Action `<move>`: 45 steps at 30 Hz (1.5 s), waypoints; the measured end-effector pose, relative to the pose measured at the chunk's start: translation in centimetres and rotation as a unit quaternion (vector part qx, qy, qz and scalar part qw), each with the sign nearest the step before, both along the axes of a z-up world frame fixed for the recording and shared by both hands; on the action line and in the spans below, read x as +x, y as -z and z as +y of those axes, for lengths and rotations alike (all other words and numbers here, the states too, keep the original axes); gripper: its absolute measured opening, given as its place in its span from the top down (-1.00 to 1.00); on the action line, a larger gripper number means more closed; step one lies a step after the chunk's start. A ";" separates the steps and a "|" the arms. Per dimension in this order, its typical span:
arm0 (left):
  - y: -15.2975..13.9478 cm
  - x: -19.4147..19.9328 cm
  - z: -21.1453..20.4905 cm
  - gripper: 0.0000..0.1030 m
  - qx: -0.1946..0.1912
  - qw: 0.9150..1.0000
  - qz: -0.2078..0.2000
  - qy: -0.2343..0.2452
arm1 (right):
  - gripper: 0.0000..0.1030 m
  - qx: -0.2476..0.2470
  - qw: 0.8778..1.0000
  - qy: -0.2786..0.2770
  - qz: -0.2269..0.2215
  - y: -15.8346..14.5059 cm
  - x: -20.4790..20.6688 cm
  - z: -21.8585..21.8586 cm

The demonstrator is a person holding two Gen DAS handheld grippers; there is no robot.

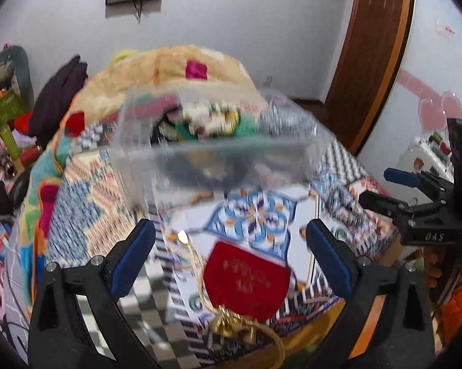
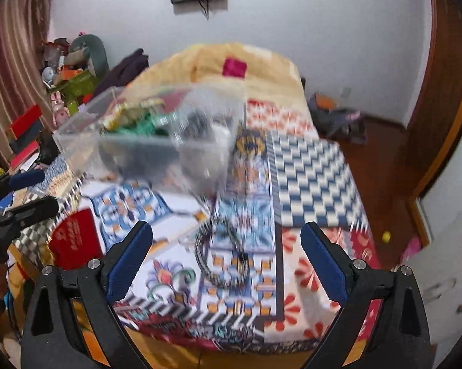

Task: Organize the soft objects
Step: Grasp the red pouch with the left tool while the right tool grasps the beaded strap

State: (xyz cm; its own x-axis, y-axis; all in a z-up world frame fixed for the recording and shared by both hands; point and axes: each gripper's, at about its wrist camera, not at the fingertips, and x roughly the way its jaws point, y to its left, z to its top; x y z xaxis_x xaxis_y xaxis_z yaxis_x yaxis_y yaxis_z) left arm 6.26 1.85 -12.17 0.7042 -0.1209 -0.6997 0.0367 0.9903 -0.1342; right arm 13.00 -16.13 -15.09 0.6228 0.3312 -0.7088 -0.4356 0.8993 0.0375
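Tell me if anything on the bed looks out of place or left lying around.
Two small things lie loose on the patterned bedspread, outside the clear box that holds other soft items: a red pouch with a gold cord near the front edge, and a dark beaded loop below the box. Both tools are open and empty.

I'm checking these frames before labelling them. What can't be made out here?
- Contents of the clear bin: motion blur, both views.
- Gold print on the red pouch: blurred in the left view, cut off behind the left gripper in the right.
- Dark ring: blurred.
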 end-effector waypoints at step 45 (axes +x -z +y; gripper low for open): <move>-1.2 -2.0 -0.3 0.43 0.010 0.999 -0.046 0.021 | 0.73 0.062 0.995 -0.077 -0.001 -1.6 -0.9 2.4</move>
